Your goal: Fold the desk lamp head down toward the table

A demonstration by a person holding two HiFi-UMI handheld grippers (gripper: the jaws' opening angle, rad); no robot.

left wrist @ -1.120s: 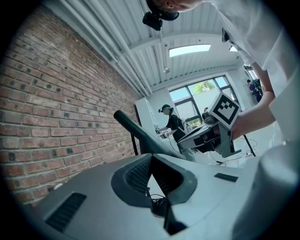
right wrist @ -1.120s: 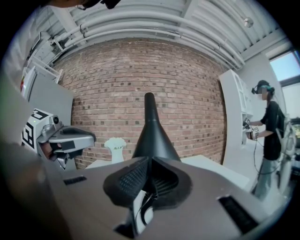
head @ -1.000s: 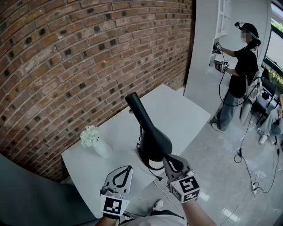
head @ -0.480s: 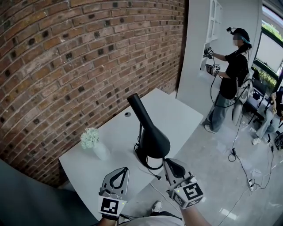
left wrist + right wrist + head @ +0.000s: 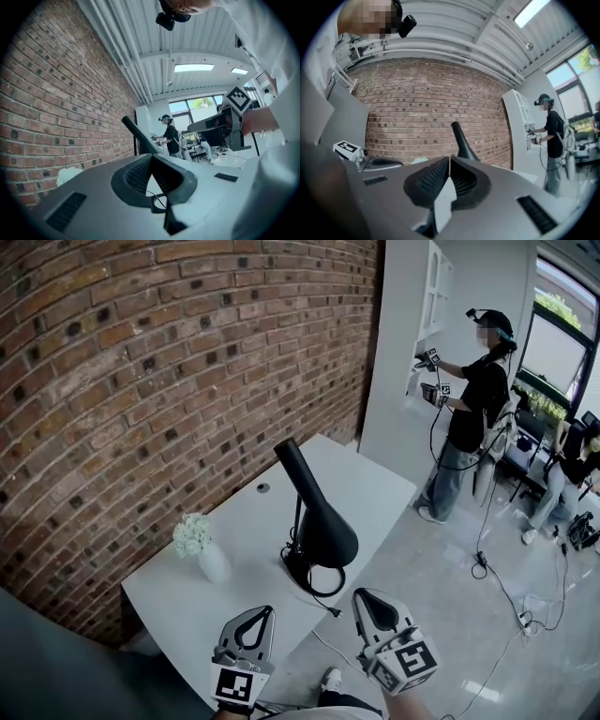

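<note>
Moved: right gripper has backed off the lamp head, now apart from it, off the table edge; left gripper barely shifted; lamp pose looks unchanged.
Right gripper: jaws together, tips meeting, nothing between them.
Left gripper: jaws together, empty, low by the near table edge.
Desk lamp: stands mid white table, well right of the flower vase; wide shade hangs low just above the base ring, narrow end points up toward the brick wall.
Progress: head seems already folded down; fold likely done.
Left: probably nothing, or a small final push if the shade should sit lower.
</note>
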